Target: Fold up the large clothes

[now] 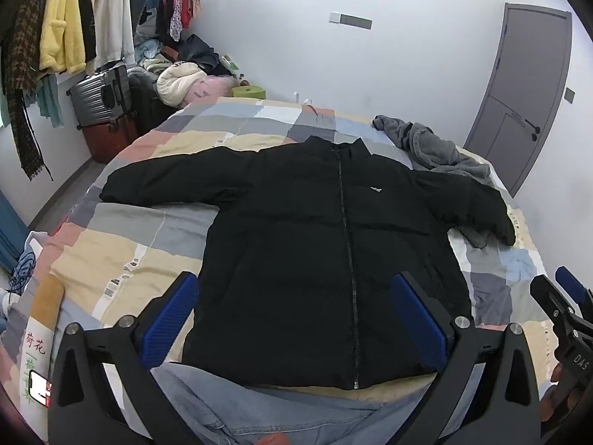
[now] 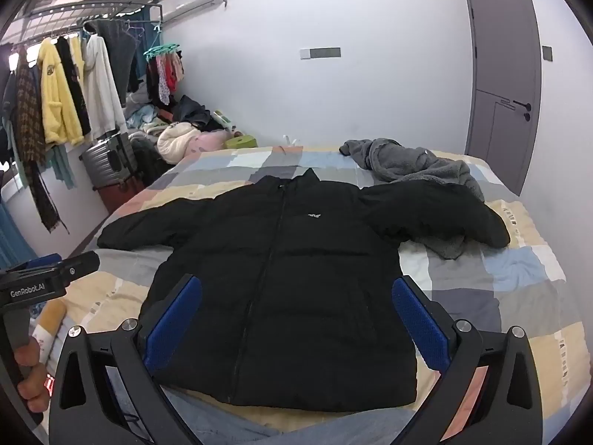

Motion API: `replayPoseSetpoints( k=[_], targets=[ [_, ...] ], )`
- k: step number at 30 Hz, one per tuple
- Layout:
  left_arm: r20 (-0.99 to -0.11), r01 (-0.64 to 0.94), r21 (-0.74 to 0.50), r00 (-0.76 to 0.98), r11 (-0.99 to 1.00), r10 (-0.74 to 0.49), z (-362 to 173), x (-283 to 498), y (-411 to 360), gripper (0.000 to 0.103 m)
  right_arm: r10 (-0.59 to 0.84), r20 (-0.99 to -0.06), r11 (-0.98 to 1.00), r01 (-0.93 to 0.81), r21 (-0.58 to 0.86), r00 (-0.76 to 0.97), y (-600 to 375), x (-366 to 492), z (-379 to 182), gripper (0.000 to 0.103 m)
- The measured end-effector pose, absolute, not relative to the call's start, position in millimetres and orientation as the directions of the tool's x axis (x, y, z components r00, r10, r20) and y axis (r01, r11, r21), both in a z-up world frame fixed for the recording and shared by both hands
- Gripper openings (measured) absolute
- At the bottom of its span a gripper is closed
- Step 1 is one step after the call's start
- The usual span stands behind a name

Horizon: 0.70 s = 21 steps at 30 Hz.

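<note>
The black zipped puffer jacket (image 1: 315,230) lies spread flat, front up, sleeves out, on the patchwork-quilted bed (image 1: 148,244), no fold yet made, while left gripper (image 1: 296,319) and right gripper (image 2: 296,319) hover wide-jawed, empty.

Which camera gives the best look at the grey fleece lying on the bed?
The right wrist view: the grey fleece lies spread there, with one end under the black jacket's sleeve. The left wrist view shows it smaller, nearer the edge.

black grippers (image 1: 296,319), blue pads (image 1: 174,311); jeans (image 1: 237,408)
</note>
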<state>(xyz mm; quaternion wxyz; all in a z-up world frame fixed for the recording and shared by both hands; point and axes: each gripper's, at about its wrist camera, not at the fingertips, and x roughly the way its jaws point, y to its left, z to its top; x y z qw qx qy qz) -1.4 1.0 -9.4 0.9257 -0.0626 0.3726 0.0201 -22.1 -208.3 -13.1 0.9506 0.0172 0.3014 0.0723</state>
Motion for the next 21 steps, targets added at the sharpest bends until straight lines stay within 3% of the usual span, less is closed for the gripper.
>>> replayPoseSetpoints(
  k=[21],
  targets=[
    [-0.705,-0.084,-0.102,0.709,0.991,-0.013,-16.8,-1.8,-3.3,0.103,0.128,-0.574,0.992,-0.103,0.076,0.809,-214.6,-21.8,-12.9,0.103]
  ],
)
